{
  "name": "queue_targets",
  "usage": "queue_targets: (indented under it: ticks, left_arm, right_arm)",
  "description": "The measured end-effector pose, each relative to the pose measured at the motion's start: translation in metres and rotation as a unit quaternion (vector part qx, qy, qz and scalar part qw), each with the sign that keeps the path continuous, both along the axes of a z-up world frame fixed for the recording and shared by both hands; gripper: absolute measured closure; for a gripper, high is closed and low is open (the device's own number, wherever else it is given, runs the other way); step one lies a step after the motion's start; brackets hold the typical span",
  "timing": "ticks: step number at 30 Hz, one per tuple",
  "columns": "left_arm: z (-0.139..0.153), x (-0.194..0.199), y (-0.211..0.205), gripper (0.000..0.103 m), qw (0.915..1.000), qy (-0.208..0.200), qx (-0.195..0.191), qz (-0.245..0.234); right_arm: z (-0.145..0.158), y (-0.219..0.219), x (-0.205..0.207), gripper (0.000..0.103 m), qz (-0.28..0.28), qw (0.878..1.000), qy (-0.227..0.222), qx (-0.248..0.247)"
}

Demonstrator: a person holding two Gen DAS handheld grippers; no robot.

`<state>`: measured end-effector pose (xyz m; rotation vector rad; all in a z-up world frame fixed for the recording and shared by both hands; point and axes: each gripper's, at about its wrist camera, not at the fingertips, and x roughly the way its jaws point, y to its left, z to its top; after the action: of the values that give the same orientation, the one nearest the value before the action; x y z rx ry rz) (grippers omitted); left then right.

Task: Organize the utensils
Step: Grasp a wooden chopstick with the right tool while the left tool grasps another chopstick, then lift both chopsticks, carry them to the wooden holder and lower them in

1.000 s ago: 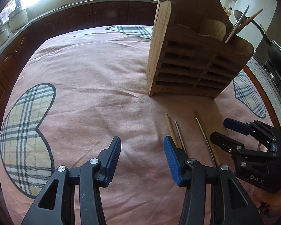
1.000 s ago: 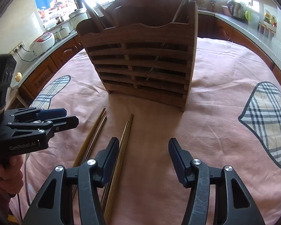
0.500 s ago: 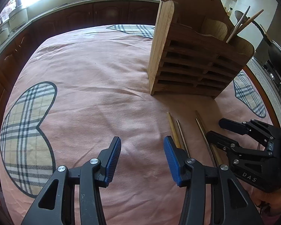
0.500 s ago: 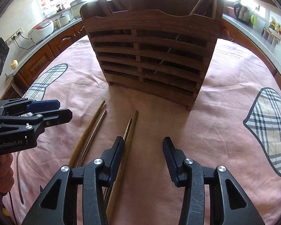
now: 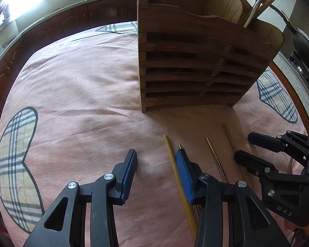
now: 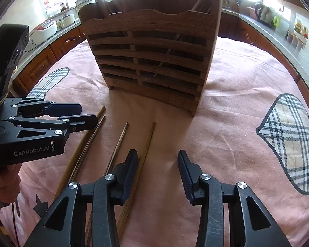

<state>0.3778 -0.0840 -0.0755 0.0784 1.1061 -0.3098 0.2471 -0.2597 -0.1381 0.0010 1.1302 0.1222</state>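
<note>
The left gripper [image 5: 155, 164], black-framed with blue-padded fingers, points down at the pink tablecloth [image 5: 82, 94]. Its jaws are closing with only bare cloth between them, so it grasps nothing. Just inside its right finger lies a pale wooden chopstick [image 5: 175, 168], running from the far side toward the near edge and passing under that finger. Further right lie a thin metal chopstick [image 5: 215, 160] and a darker wooden stick [image 5: 229, 138], close to the tips of the other gripper.

The right gripper [image 6: 157, 162], black with dark pads, is likewise angled down over the cloth. Its jaws are closing too, and nothing is between them. A brown wooden chopstick [image 6: 148, 142] lies along the inner side of its left finger; whether it touches the pad cannot be told. Left of that lies a slim ridged metal chopstick [image 6: 120, 140], and further left two long dark curved sticks [image 6: 92, 135] side by side, under the tips of the left gripper as seen from this view. A hand [image 6: 2, 183] holds that gripper's handle at the left edge.

Beyond the loose utensils, toward the far side, stands a slatted wooden utensil holder [image 6: 152, 53], upright on the cloth, with handles rising from its compartments. Plaid heart patches [image 6: 290, 131] decorate the cloth. Dark wooden kitchen cabinets [image 5: 76, 20] ring the table.
</note>
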Motion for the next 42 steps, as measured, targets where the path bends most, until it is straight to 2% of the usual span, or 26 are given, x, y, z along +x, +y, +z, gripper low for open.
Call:
queue_targets:
  ticks: [1, 5, 7, 10, 11, 15, 19, 21, 22, 23, 26, 30, 35, 42]
  left_arm:
    - [-0.001, 0.001, -0.002, 0.067, 1.0, -0.003, 0.006, -0.004]
    - [-0.001, -0.003, -0.007, 0.094, 0.9992, -0.003, 0.014, -0.037]
    - [-0.002, -0.006, -0.003, 0.094, 0.9989, 0.0, 0.012, -0.046]
    - [-0.002, -0.007, 0.005, 0.093, 0.9987, 0.012, 0.0, -0.05]
    - [-0.002, -0.005, 0.009, 0.091, 0.9989, 0.017, -0.002, -0.043]
    - [-0.005, 0.005, 0.01, 0.091, 0.9996, 0.02, -0.007, -0.019]
    - [-0.007, 0.005, -0.002, 0.094, 0.9996, 0.003, 0.013, -0.024]
    - [-0.009, 0.004, -0.002, 0.094, 0.9996, -0.002, 0.01, -0.025]
    - [-0.009, 0.004, 0.0, 0.095, 0.9998, 0.0, 0.006, -0.022]
    - [-0.009, 0.002, 0.003, 0.096, 0.9999, 0.002, 0.001, -0.016]
    - [-0.001, -0.013, 0.009, 0.098, 0.9999, -0.011, -0.006, -0.006]
    - [0.024, -0.039, 0.027, 0.099, 0.998, -0.034, -0.051, 0.012]
    - [0.064, -0.083, 0.057, 0.099, 0.9906, -0.074, -0.109, 0.039]
    - [0.109, -0.148, 0.097, 0.099, 0.98, -0.122, -0.147, 0.055]
  right_arm:
    - [0.0, -0.002, -0.001, 0.065, -0.002, 1.0, 0.0, 0.0]
    - [0.001, -0.003, 0.0, 0.071, 0.002, 1.0, 0.0, 0.006]
    - [0.001, 0.0, 0.002, 0.079, 0.007, 1.0, 0.002, 0.009]
    - [0.0, 0.006, 0.008, 0.083, 0.01, 1.0, 0.003, 0.008]
    - [-0.001, 0.005, 0.011, 0.083, 0.008, 1.0, 0.005, 0.012]
    - [-0.003, 0.004, 0.022, 0.083, 0.0, 1.0, 0.01, 0.02]
    - [-0.005, 0.009, 0.029, 0.081, -0.004, 1.0, 0.006, 0.018]
    - [-0.006, 0.011, 0.028, 0.082, -0.005, 1.0, 0.001, 0.013]
    - [-0.006, 0.013, 0.026, 0.09, -0.005, 1.0, -0.003, 0.005]
    - [-0.005, 0.012, 0.025, 0.094, -0.011, 1.0, -0.006, 0.002]
    - [-0.001, 0.001, 0.018, 0.098, -0.036, 0.998, -0.005, 0.06]
    - [0.024, -0.006, -0.004, 0.098, -0.05, 0.994, -0.033, 0.094]
    - [0.071, -0.016, -0.039, 0.098, -0.054, 0.985, -0.083, 0.139]
    - [0.127, -0.019, -0.075, 0.098, -0.053, 0.977, -0.146, 0.145]
